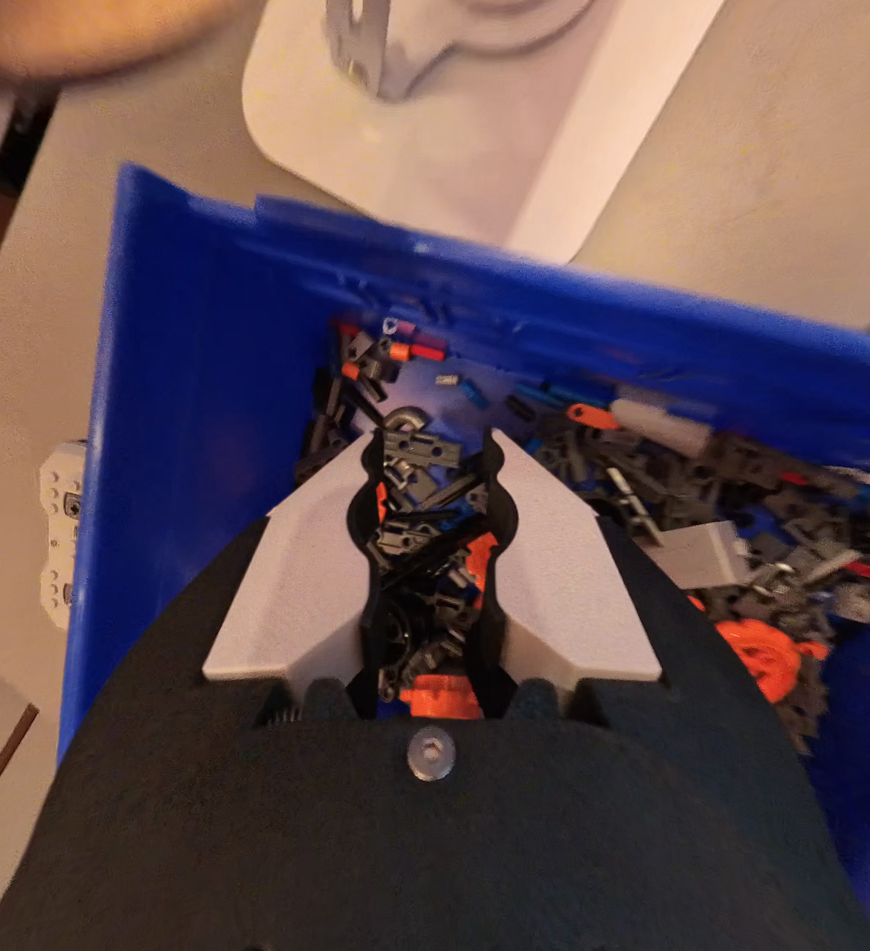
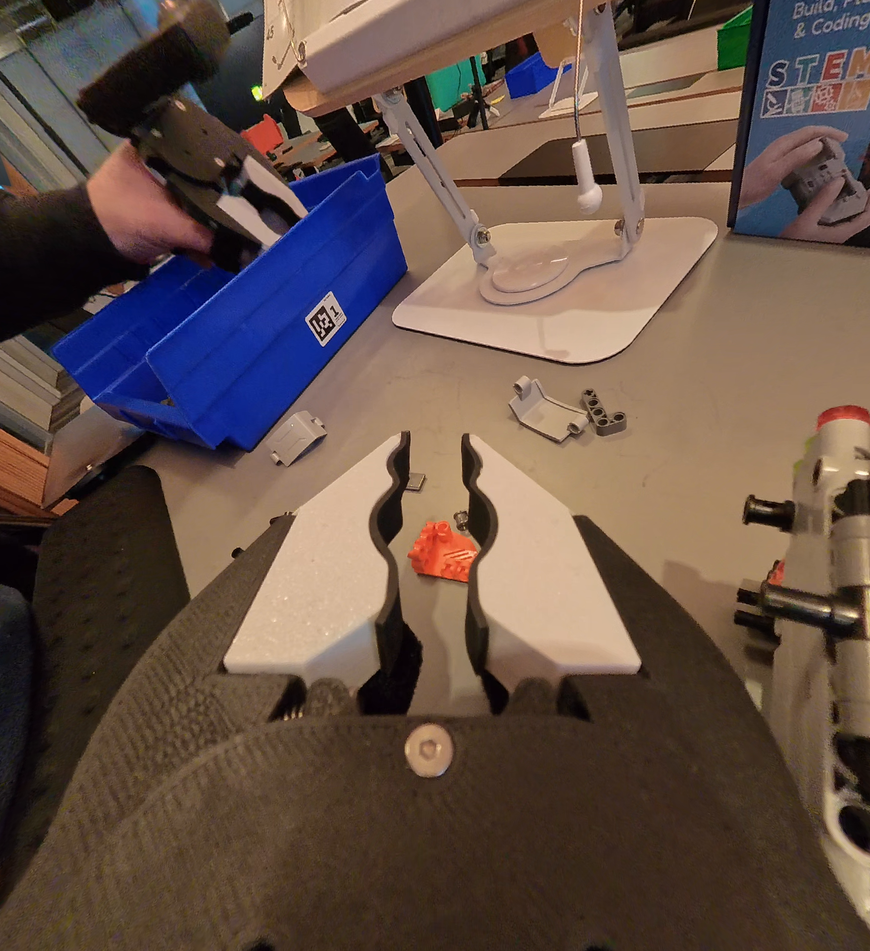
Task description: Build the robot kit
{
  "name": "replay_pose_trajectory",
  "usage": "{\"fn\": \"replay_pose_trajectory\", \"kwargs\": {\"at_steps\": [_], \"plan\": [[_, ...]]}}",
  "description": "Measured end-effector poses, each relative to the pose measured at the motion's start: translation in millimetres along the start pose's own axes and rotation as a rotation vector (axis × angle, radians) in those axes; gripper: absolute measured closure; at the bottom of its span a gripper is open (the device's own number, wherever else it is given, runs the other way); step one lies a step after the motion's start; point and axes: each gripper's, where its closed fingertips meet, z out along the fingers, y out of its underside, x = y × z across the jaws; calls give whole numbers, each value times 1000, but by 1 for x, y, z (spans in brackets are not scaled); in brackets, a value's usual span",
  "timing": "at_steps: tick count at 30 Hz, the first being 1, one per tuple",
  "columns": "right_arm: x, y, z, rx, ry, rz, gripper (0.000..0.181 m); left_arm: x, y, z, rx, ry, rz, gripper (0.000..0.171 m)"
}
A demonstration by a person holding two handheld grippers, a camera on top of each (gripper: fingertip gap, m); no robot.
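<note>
The left gripper [image 1: 430, 437] hangs inside a blue bin [image 1: 206, 411], its 2 white fingers [image 1: 319, 540] parted over a heap of small building pieces [image 1: 679, 514] in grey, black, blue and orange; nothing sits clamped between the jaws, though blur in the left wrist view makes contact with the heap hard to judge. An orange toothed wheel [image 1: 762, 658] lies in the heap toward the bin's right wall. In the right wrist view the same gripper [image 2: 247, 216], held in a person's hand [image 2: 139, 211] with a dark sleeve, dips over the bin's [image 2: 247, 350] top rim; the bin stands near the table's [image 2: 731, 411] left edge and carries a black-and-white code sticker [image 2: 325, 319] on its side wall.

The right gripper [image 2: 435, 437] hovers low over the table, released, its jaws apart with an orange piece [image 2: 440, 553] lying on the surface between them, just beside the right finger. A small grey panel [image 2: 296, 437] rests near the bin's front corner. Farther toward the middle, a light grey curved panel [image 2: 546, 411] touches a dark grey holed beam [image 2: 602, 414]. A white stand [image 2: 551, 309] with a square base sits behind them, a blue printed box [image 2: 823, 128] at the far right corner. A partly built white and black model [image 2: 854, 643] fills the right edge.
</note>
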Motion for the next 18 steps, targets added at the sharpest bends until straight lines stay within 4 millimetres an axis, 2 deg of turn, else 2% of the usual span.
{"fn": "replay_pose_trajectory", "kwargs": {"at_steps": [2,9,13,16,18], "plan": [[0,0,-1,2,4,0,164,-5,6,13,-21,-12,4,140],[1,0,-1,6,10,-3,164,-9,11,34,-61,-12,16,146],[2,0,-1,5,11,-6,164,-10,10,37,-53,-12,20,150],[2,0,-1,4,10,-7,164,-6,11,38,-61,-3,26,163],[2,0,0,4,10,-8,164,-11,10,37,-55,-38,29,156]]}}
